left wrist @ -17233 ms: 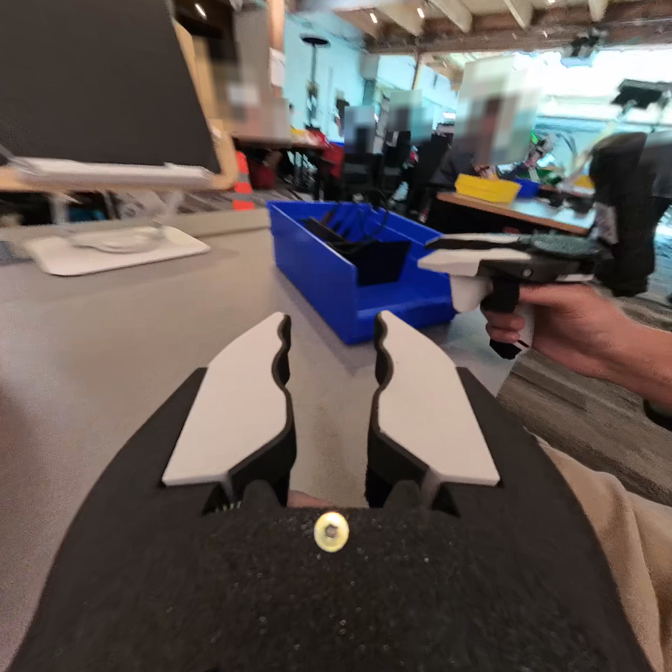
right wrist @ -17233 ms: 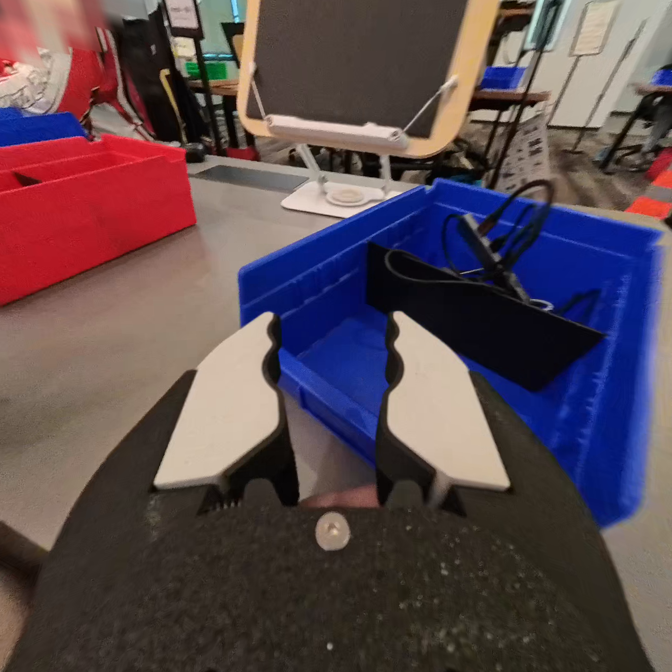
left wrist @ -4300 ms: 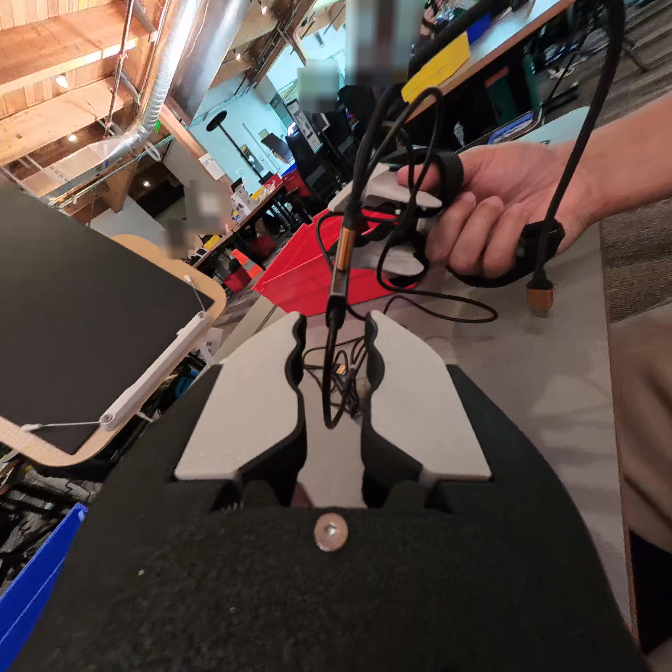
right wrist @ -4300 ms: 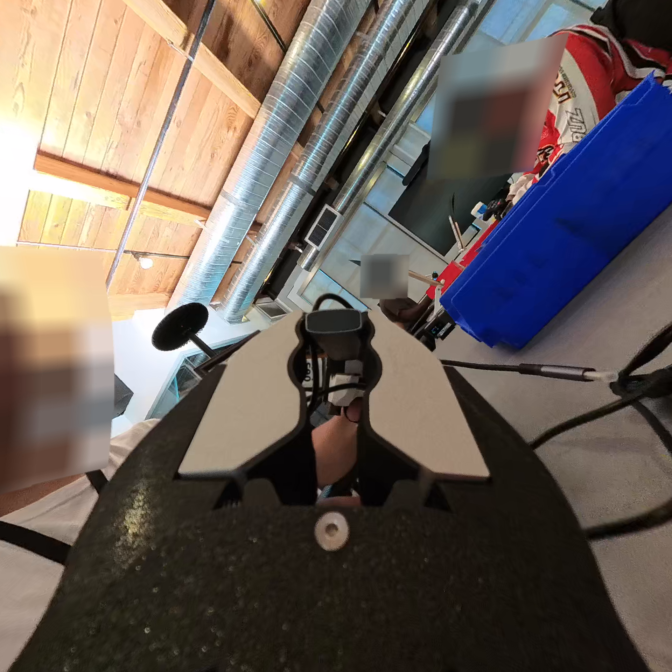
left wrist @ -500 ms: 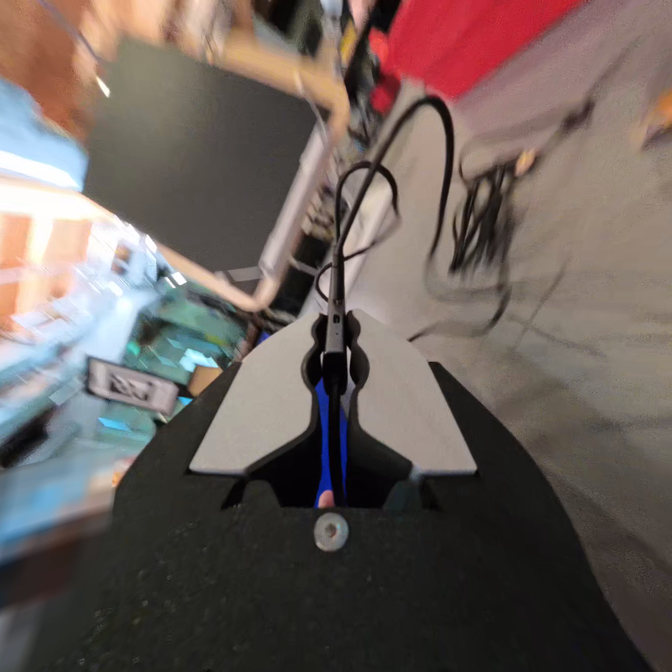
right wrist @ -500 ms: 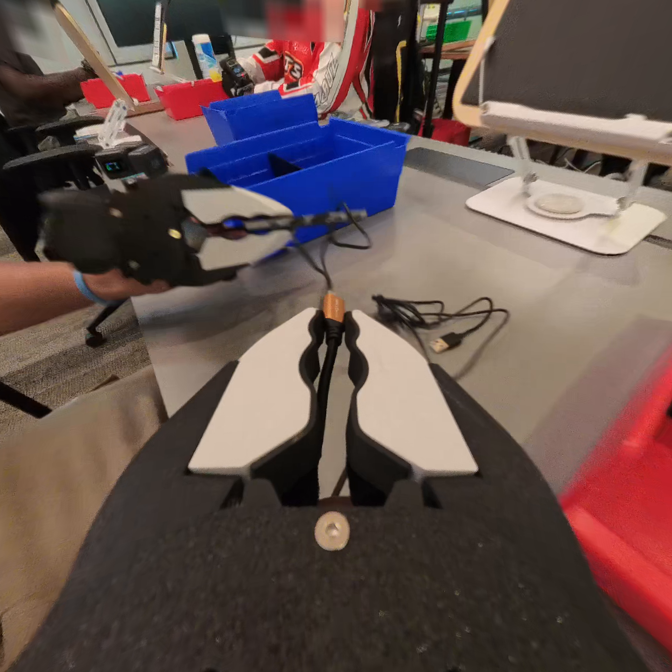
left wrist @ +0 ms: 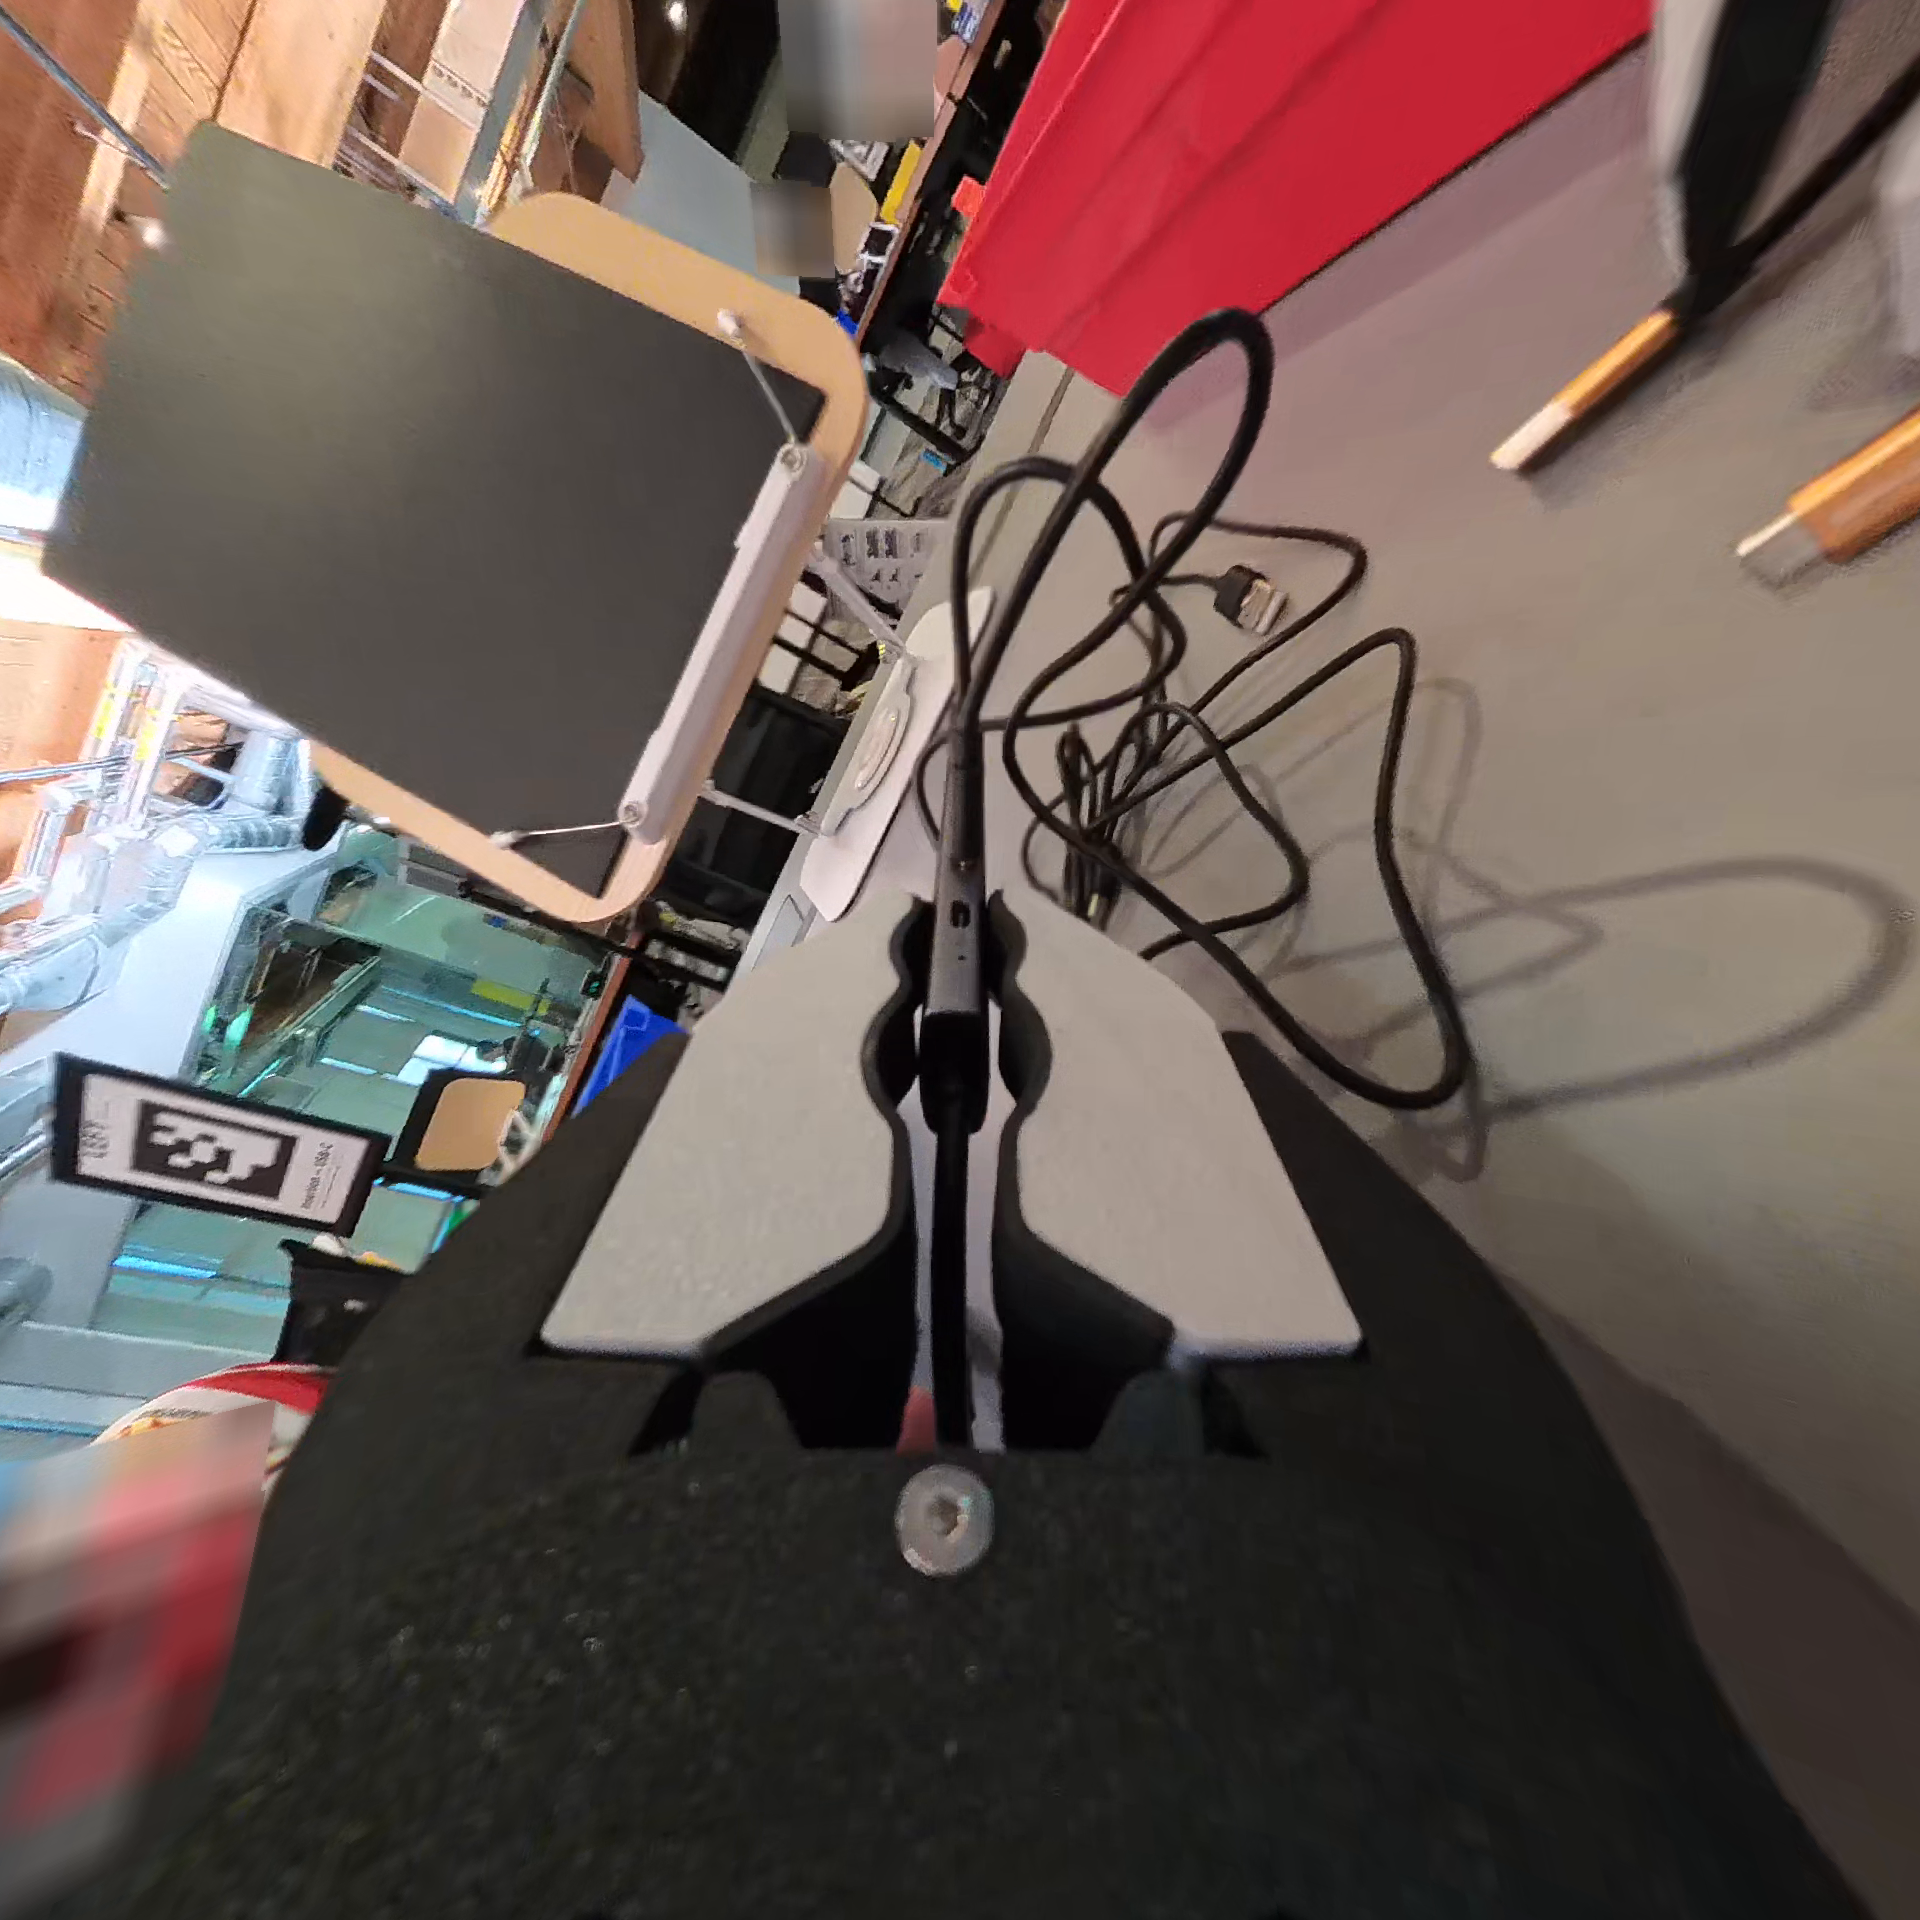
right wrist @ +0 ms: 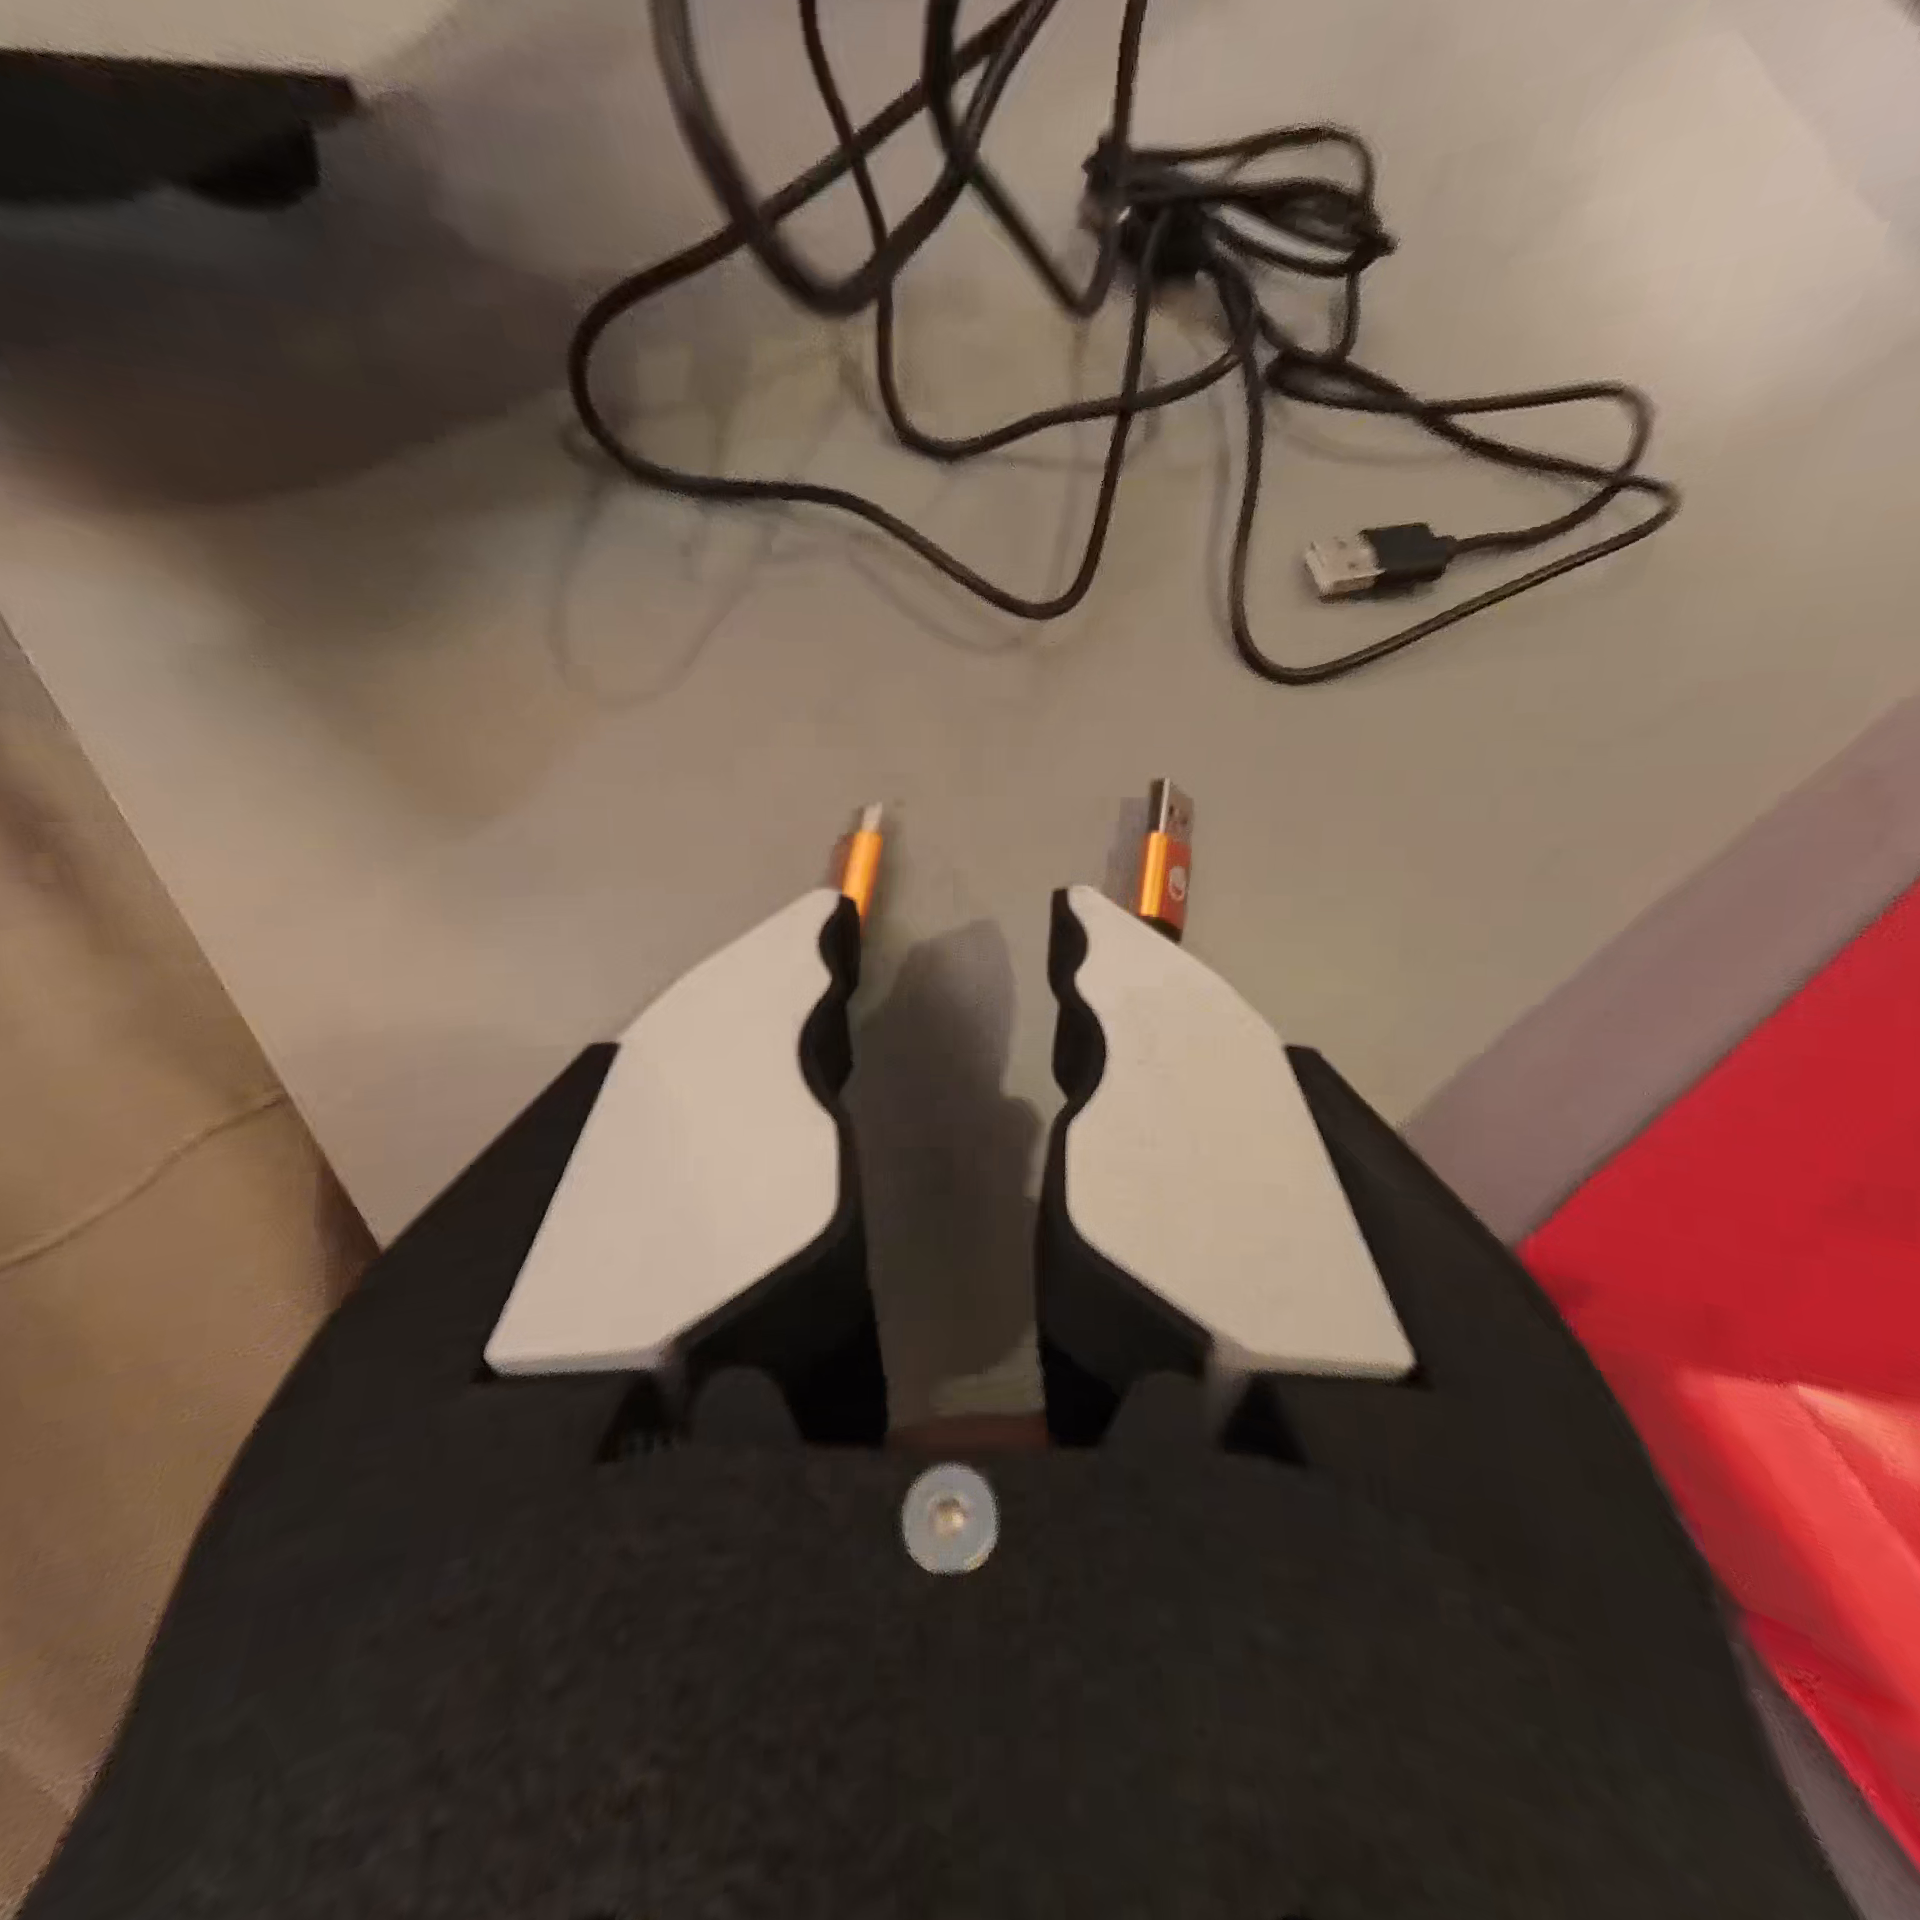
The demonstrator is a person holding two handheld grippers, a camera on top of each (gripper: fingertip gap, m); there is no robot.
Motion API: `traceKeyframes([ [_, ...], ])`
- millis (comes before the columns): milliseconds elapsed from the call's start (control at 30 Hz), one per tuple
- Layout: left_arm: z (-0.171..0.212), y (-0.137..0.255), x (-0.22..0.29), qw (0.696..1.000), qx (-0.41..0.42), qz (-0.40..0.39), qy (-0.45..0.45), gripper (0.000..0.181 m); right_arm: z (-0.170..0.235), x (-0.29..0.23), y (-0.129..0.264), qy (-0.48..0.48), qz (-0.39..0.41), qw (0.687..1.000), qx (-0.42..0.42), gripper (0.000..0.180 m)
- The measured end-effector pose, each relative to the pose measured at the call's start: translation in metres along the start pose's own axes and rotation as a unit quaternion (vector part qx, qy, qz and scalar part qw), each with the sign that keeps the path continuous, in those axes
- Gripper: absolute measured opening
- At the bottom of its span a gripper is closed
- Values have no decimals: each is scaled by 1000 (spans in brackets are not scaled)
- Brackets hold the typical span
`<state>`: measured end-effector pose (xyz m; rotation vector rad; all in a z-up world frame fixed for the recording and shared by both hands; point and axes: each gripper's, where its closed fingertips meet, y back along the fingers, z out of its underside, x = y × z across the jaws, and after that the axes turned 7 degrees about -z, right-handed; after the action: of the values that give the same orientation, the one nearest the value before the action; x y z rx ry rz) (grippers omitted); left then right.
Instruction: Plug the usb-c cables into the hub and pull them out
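Observation:
My left gripper (left wrist: 954, 920) is shut on a slim black hub (left wrist: 951, 977), held above the grey table (left wrist: 1558, 1039). The hub's black cable (left wrist: 1226, 343) loops up and back down to a tangle of black cables (left wrist: 1143, 748). My right gripper (right wrist: 951, 914) is open and empty, pointing down at the table. Two orange cable plugs (right wrist: 862, 857) (right wrist: 1164, 857) lie on the table just past its fingertips, their cords hidden under the fingers. They also show, blurred, in the left wrist view (left wrist: 1590, 395). A black USB-A plug (right wrist: 1361, 561) lies at the right of the tangle (right wrist: 1143, 312).
A red bin (right wrist: 1766, 1299) stands right of the right gripper and also shows in the left wrist view (left wrist: 1247, 156). A black board in a wooden frame on a white stand (left wrist: 416, 499) stands at the table's far side. The person's beige trousers (right wrist: 125, 1039) are beyond the table edge. Left tips to right tips: about 15 cm. My right gripper's tips are some 11 cm from the black USB-A plug (right wrist: 1361, 561). My left wrist view (left wrist: 1246, 604) looks at it from another angle.
The right gripper has opened, let go of the orange-plug cable and tipped down towards the table. The left gripper still holds the hub and has turned slightly.

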<state>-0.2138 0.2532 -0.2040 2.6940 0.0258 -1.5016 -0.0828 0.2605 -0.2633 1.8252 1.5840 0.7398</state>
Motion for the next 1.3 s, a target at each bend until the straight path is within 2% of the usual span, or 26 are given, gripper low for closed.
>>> traceKeyframes([
  [67,-3,5,-1,1000,-2,7,-1,9,-11,2,21,0,4,1000,22,35],
  [133,-6,12,-5,1000,-13,16,4,9,-14,1,44,-20,-12,999,36,45],
  [200,-9,24,-6,999,-14,32,30,9,4,-5,59,-34,-40,998,19,59],
  [300,-7,44,-1,998,-1,47,43,9,43,-13,52,-24,-66,997,-18,89],
  [400,-3,47,2,997,3,53,49,9,60,-1,37,-26,-40,998,-35,97],
  [500,0,44,5,996,14,61,57,9,64,2,24,-34,-44,997,-47,91],
  [600,8,41,6,997,14,58,43,9,63,4,21,-46,-43,997,-44,76],
  [633,7,41,5,998,22,54,38,9,63,4,22,-46,-44,997,-42,67],
  [700,6,40,3,998,33,47,38,9,63,0,24,-41,-51,997,-38,33],
  [800,3,38,7,997,33,51,44,9,61,-6,23,-26,-54,998,-33,8],
  [967,-6,42,18,997,47,58,10,9,53,-5,31,22,-16,999,-45,4],
  [1067,-9,43,19,997,52,61,12,9,18,4,69,40,12,999,11,4],
  [1167,-9,43,17,997,53,59,13,9,-9,44,139,52,98,993,46,4],
  [1233,-8,42,15,997,56,56,14,9,-6,85,179,40,156,987,24,4],
  [1300,-7,41,15,997,53,58,19,9,17,126,194,9,182,983,-35,4],
])
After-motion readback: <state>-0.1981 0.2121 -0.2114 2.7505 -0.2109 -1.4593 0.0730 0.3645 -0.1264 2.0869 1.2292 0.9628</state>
